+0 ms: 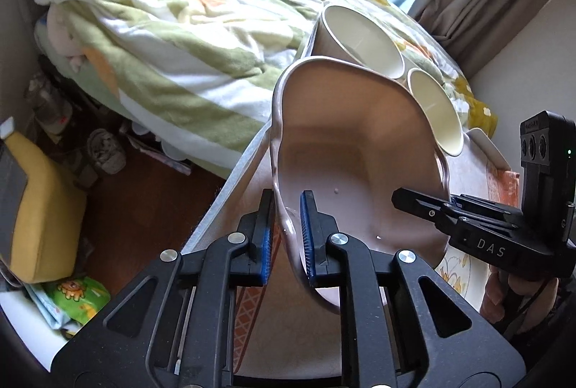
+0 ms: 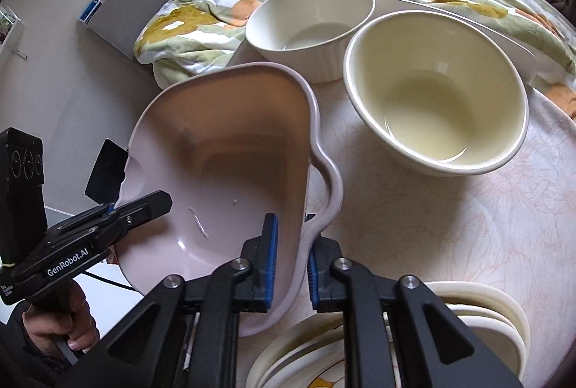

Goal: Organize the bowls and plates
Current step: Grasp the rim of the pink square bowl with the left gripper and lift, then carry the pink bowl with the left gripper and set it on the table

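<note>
Surface: pale floral table [image 2: 468, 226], bed [image 1: 162, 27] beyond | my left gripper [image 1: 286, 236] and right gripper [image 2: 291, 262] both clamp pink dish [image 2: 223, 154] rims | right view only: plate stack [image 2: 496, 312] near.

A round table [image 2: 468, 244] covered with a pale cloth printed with faint orange floral lines is carrying the dishes. A smooth cream ceramic bowl [image 2: 437, 92] is sitting upright on the cloth. A ribbed cream ceramic bowl [image 2: 311, 27] is sitting just beside it, farther toward the table's far edge. A white rectangular tray [image 2: 468, 27] is lying behind both bowls along the far edge. Stacked cream plates [image 2: 298, 348] and a nested stack of cream rimmed dishes [image 2: 504, 316] are resting at the near edge. A bed with a floral green, orange and white quilt [image 1: 151, 27] is standing just beyond the table.
</note>
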Available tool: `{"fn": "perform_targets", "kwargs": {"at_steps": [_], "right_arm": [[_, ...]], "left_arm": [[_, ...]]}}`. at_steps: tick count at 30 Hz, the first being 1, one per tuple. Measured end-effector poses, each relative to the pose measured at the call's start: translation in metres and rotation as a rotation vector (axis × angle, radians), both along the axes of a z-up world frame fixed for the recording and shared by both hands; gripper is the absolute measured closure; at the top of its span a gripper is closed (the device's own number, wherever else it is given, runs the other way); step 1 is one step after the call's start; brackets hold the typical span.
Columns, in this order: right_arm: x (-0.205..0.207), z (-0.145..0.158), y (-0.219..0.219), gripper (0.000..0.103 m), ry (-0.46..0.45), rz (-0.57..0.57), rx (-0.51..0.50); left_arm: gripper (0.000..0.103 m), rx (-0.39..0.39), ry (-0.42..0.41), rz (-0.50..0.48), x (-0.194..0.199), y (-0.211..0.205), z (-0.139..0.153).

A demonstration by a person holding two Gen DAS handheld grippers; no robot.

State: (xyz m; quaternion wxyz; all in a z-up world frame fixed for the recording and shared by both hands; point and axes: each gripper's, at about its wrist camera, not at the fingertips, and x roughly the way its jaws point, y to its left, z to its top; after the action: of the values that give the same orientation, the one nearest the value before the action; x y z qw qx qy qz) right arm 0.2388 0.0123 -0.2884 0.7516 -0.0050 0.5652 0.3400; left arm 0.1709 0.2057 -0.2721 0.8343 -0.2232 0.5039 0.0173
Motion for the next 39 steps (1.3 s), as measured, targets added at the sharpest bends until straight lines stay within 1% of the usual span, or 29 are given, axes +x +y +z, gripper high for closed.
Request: {"fn": "perform_targets", "kwargs": {"at_steps": [5,10,14,19,20,24,29,32,35,39], "right_arm": [[-0.010,0.030,-0.022,0.089,-0.044,-0.059,0.080],[-0.023,0.070,-0.065,0.091,-0.121,-0.121,0.138],[-0.040,0.094,-0.117,0.091,-0.182,-0.179,0.152],[-0.063,0.108,-0.208,0.091,-0.228,-0.280,0.124],[-0.067,0.110,-0.227,0.091,-0.232,-0.303,0.116],[-0.084,0.111,-0.283,0.091,-0.249,-0.375,0.050],[-0.097,0.094,-0.348,0.091,-0.213,-0.471,0.014],[-0.095,0.077,-0.372,0.091,-0.181,-0.505,0.000],[-0.093,0.054,-0.397,0.091,-0.152,-0.519,-0.018],[-0.086,0.026,-0.407,0.091,-0.125,-0.528,-0.036]], "left_arm": [[0.091,0.042,-0.048,-0.036,-0.002,-0.013,0.041],[0.091,0.080,-0.115,-0.087,-0.003,-0.054,0.085],[0.091,0.086,-0.160,-0.147,-0.006,-0.113,0.110],[0.091,0.060,-0.182,-0.256,-0.010,-0.210,0.124],[0.091,0.055,-0.186,-0.278,-0.011,-0.230,0.124],[0.091,0.017,-0.177,-0.359,-0.014,-0.306,0.118],[0.091,-0.006,-0.129,-0.449,-0.020,-0.383,0.094],[0.091,-0.007,-0.090,-0.477,-0.017,-0.413,0.072],[0.091,-0.005,-0.049,-0.482,-0.009,-0.437,0.049],[0.091,0.021,-0.007,-0.484,0.000,-0.455,0.022]]}}
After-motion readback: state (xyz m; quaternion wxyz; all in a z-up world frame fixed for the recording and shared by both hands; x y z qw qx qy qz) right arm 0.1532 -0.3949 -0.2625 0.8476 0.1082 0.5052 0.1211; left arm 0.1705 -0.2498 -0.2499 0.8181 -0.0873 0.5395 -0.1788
